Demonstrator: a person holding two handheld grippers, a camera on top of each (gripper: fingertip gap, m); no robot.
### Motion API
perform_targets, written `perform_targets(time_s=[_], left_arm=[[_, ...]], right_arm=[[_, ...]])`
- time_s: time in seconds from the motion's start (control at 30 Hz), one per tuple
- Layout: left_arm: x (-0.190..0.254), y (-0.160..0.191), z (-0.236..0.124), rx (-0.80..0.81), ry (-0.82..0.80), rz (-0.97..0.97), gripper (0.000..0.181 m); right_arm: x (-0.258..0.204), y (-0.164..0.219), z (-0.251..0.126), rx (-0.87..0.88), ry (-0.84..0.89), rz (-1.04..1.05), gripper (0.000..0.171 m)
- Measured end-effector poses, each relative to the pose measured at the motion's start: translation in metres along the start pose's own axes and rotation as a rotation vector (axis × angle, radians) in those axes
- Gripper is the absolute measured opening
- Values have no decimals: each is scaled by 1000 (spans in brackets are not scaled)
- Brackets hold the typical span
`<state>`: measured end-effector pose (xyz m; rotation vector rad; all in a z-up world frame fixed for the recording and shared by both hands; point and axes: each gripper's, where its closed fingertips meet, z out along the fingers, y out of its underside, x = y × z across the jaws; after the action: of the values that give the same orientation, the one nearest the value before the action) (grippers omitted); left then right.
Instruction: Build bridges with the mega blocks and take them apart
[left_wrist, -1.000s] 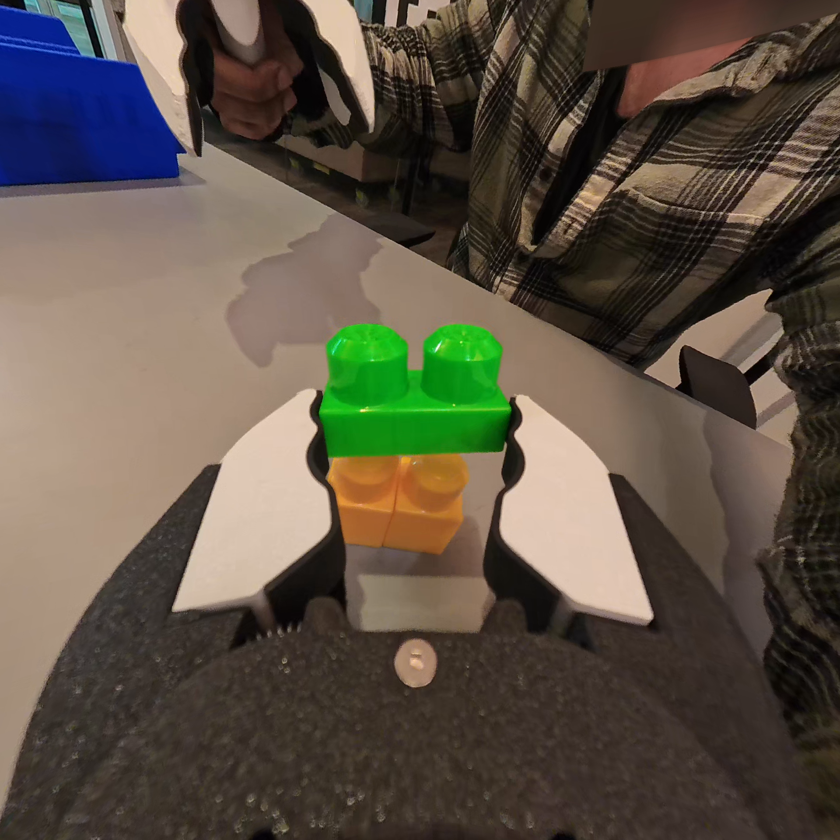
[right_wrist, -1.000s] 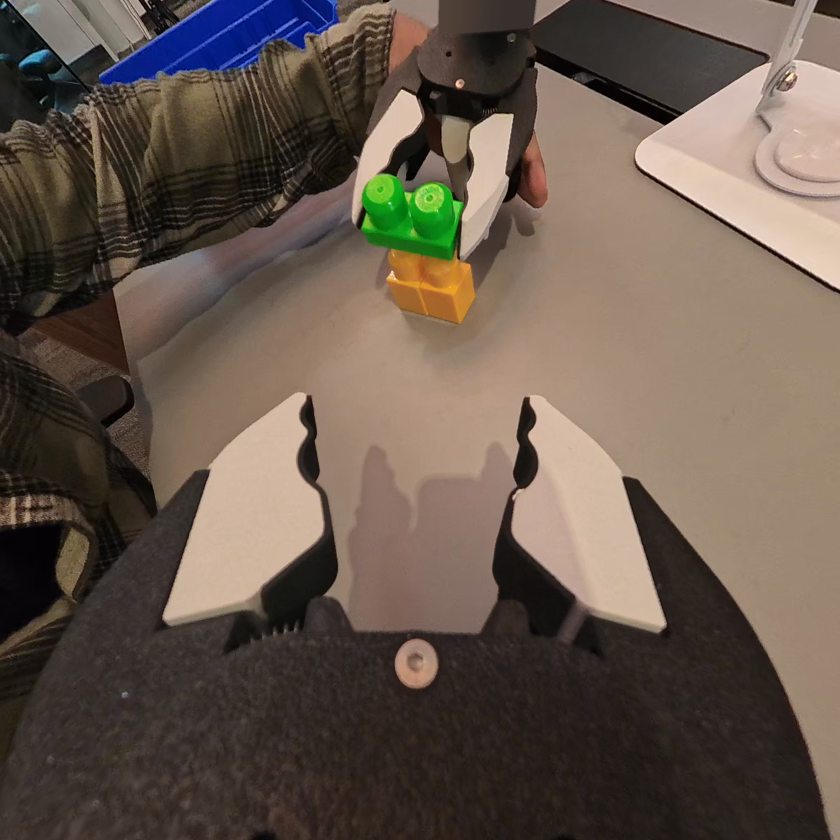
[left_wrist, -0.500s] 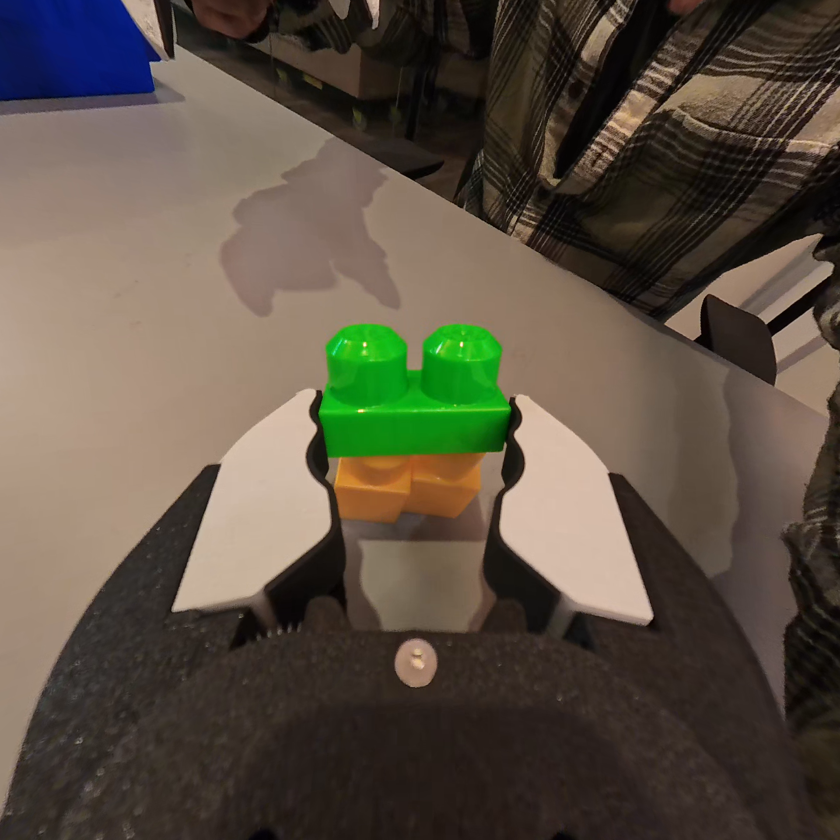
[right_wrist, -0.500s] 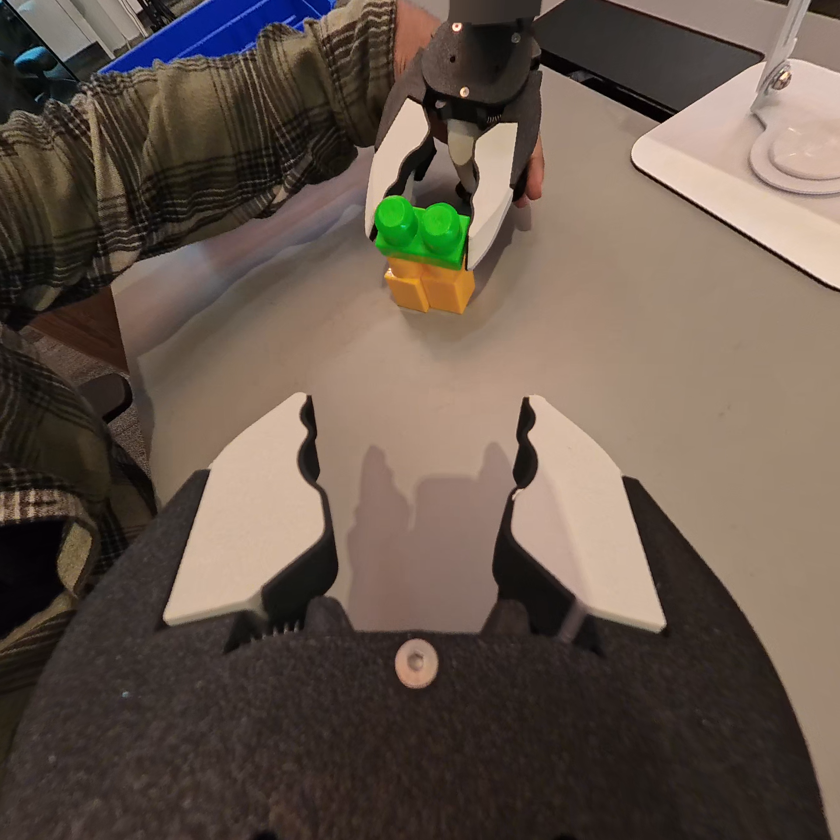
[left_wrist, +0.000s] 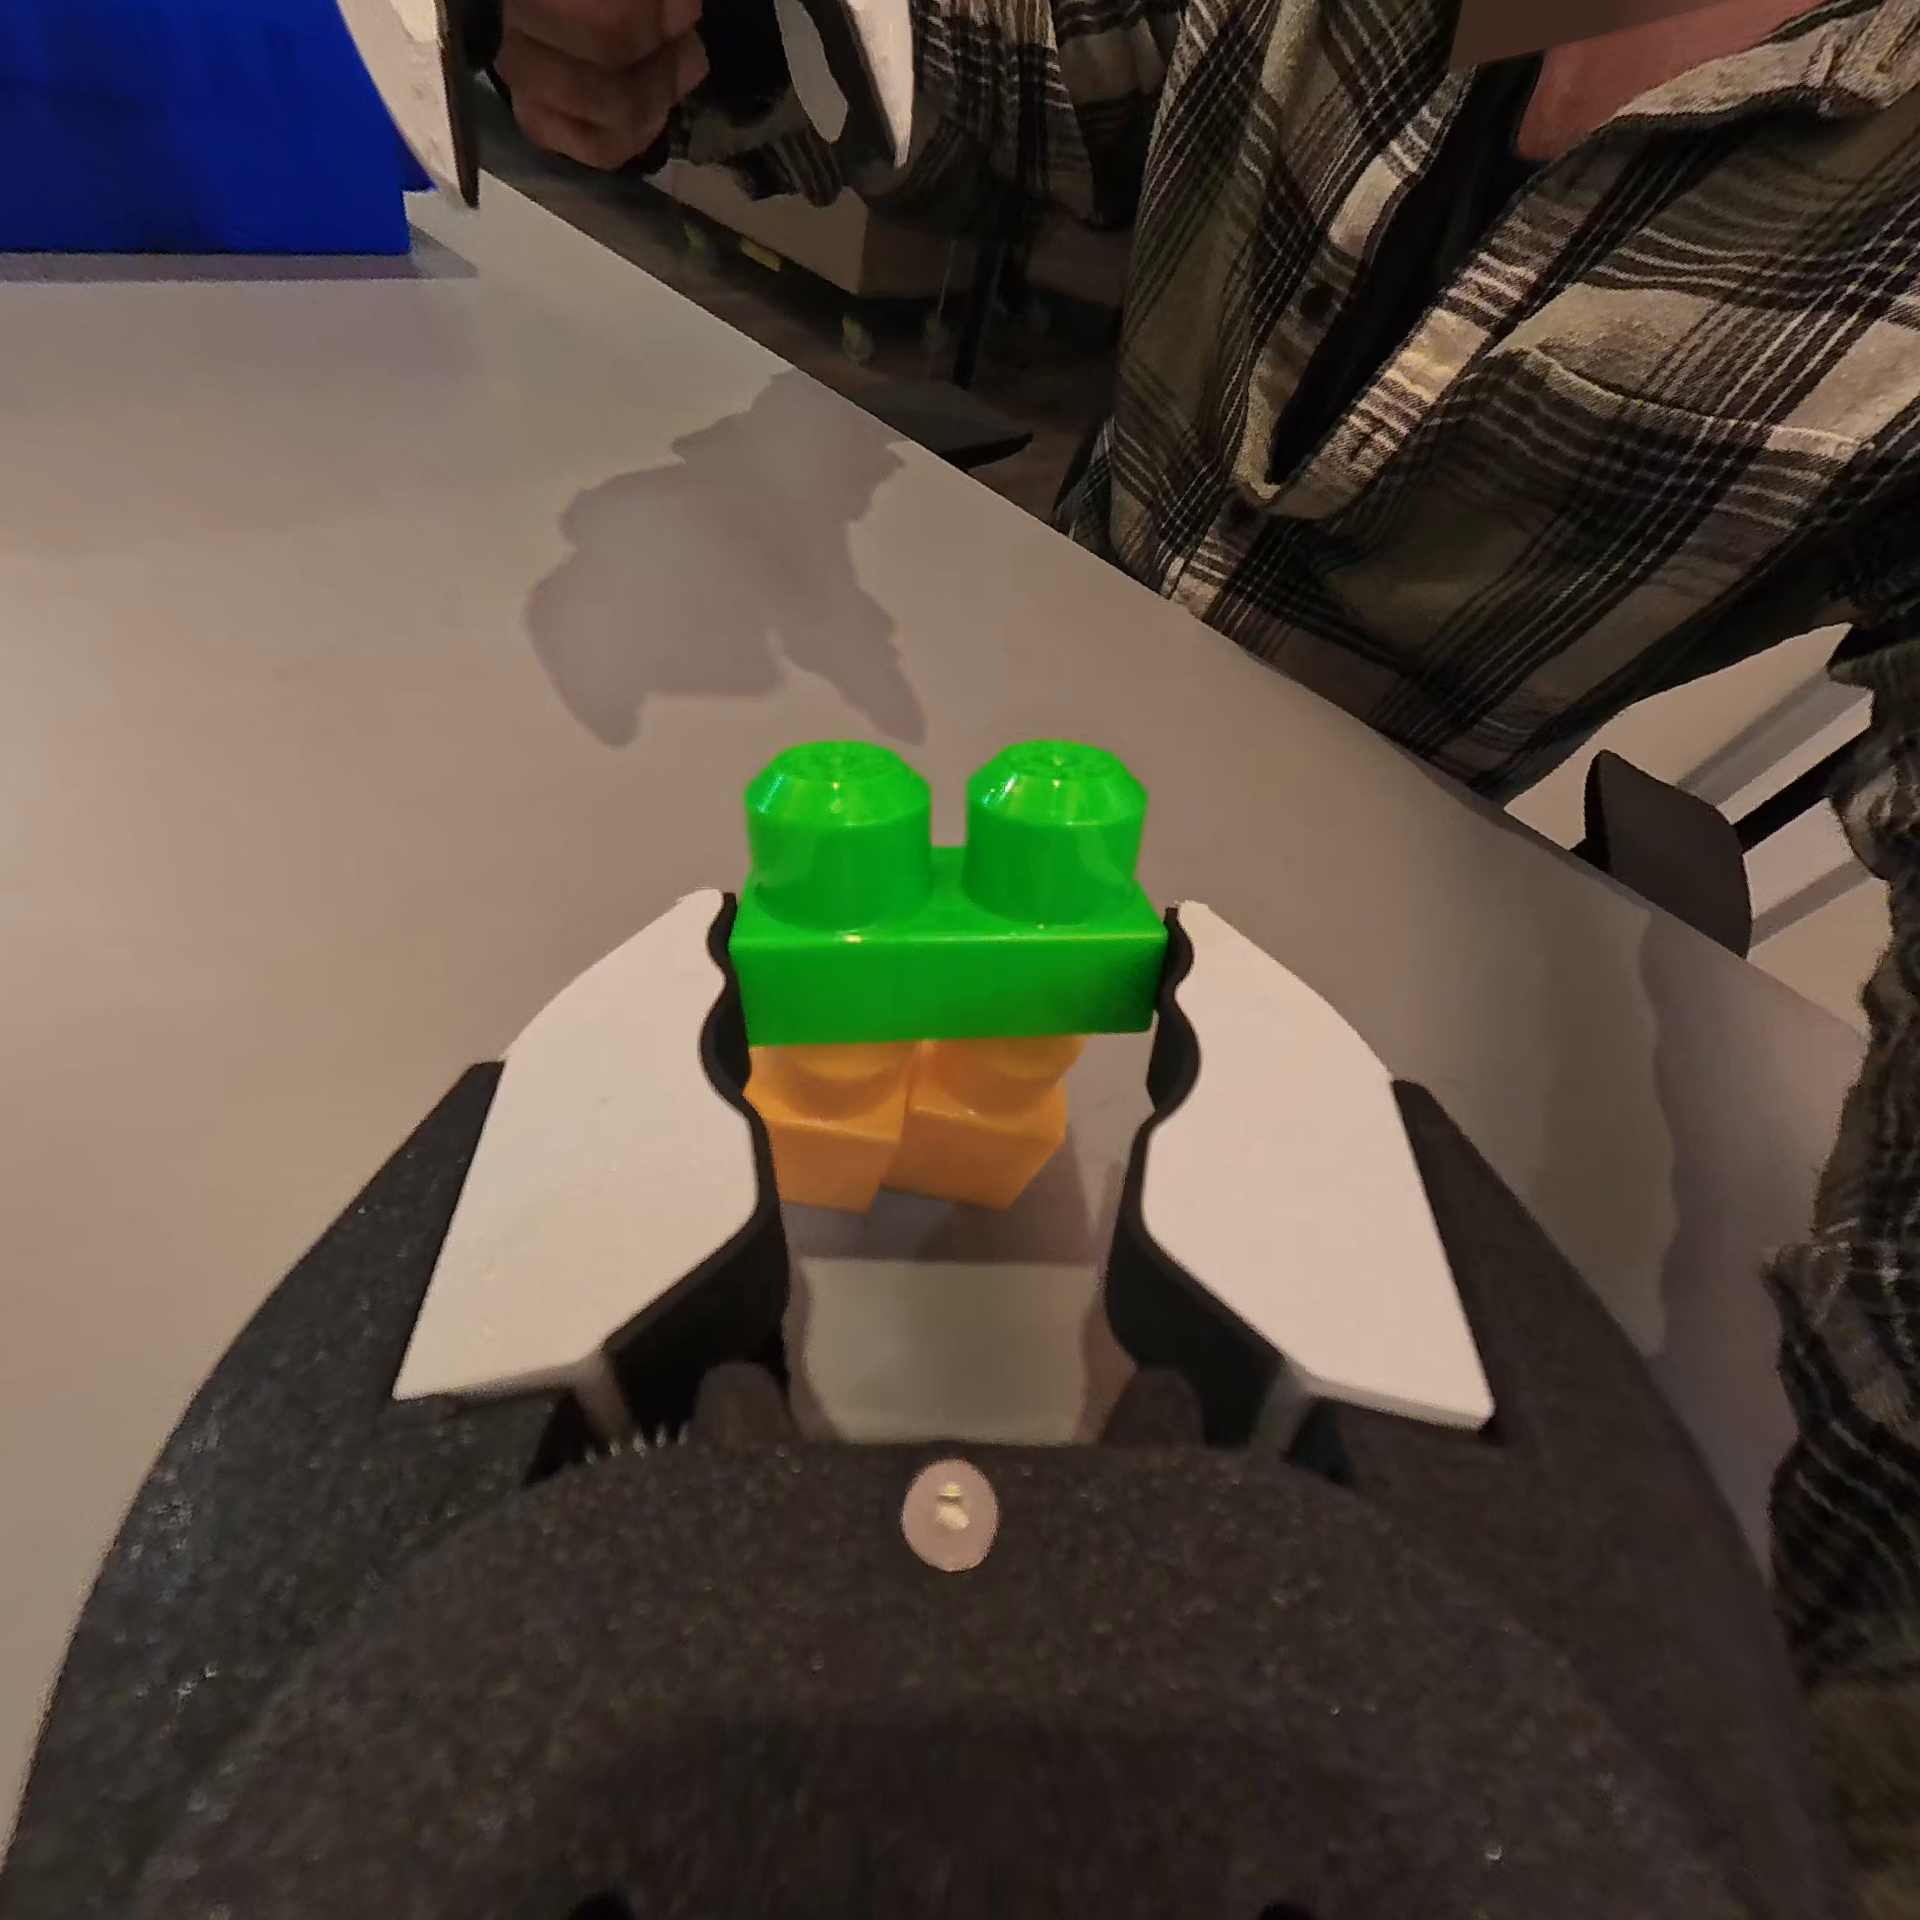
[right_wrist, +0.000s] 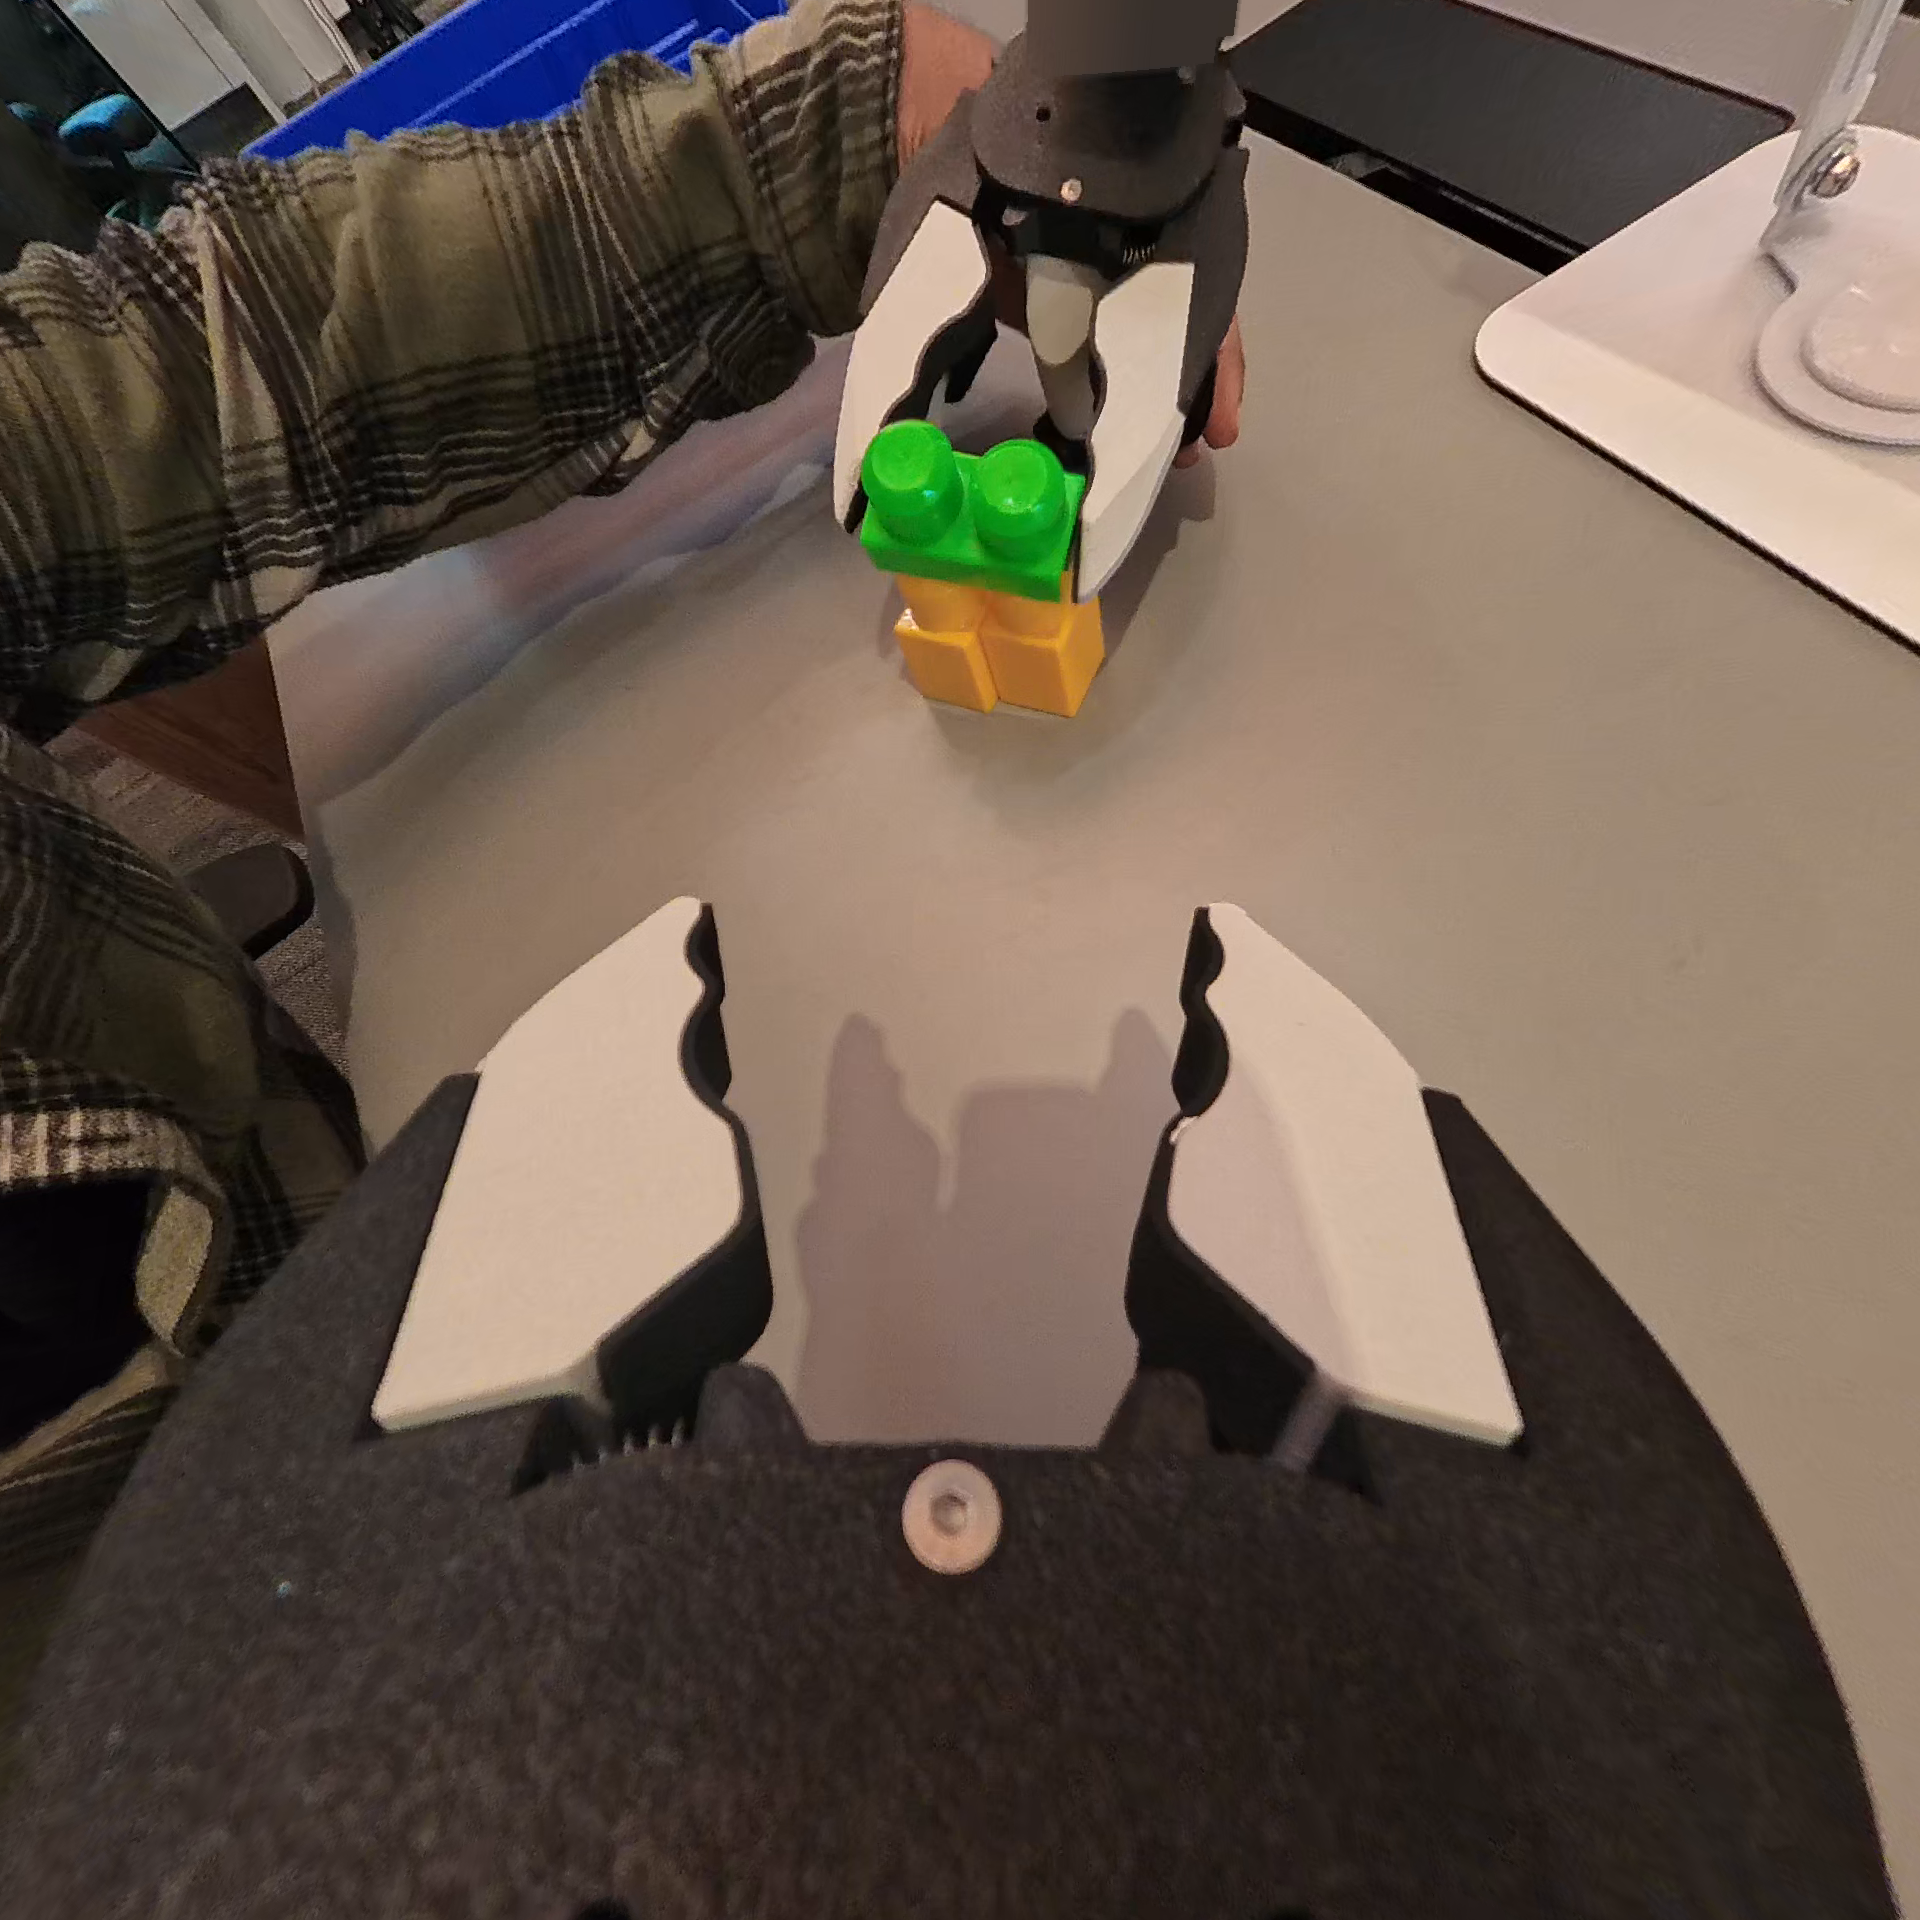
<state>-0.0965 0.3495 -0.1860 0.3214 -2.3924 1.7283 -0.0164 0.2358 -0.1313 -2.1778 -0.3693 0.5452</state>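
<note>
- While the left gripper (left_wrist: 951, 971) clamps the green block (left_wrist: 940, 982) by its two short ends, that block sits over the studs of the yellow blocks (left_wrist: 909, 1138); whether it is pressed fully home cannot be told.
- From the right wrist view the same stack shows as green block (right_wrist: 966, 525) on two yellow blocks (right_wrist: 997, 665) side by side, standing on the grey table (right_wrist: 1455, 831), with the left gripper (right_wrist: 977, 520) reaching down over it from the far side.
- Nearer the camera, the right gripper (right_wrist: 951, 971) hangs above bare tabletop with its fingers spread wide and nothing between them, well apart from the stack.
- Open table lies on all sides of the stack; a white tray (right_wrist: 1621, 416) is off to its right, well clear.
- Beyond the stack in the left wrist view, the table edge (left_wrist: 1351, 748) runs diagonally close by, with the person's plaid shirt (left_wrist: 1507, 364) past it.
- A blue bin (left_wrist: 187, 135) stands at the far corner, well away.
</note>
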Motion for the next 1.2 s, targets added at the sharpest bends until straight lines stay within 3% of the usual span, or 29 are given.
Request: perform_targets(time_s=[0.3,0.67,1.2], left_arm=[[-2,12,6,-92,19,-57,76],[-7,16,-1,-93,13,-144,75],[-5,27,-7,-178,-41,-102,76]], right_arm=[[1,-3,-6,10,13,-2,84],[1,-3,-12,9,19,-6,85],[3,-4,-11,15,21,-10,86]])
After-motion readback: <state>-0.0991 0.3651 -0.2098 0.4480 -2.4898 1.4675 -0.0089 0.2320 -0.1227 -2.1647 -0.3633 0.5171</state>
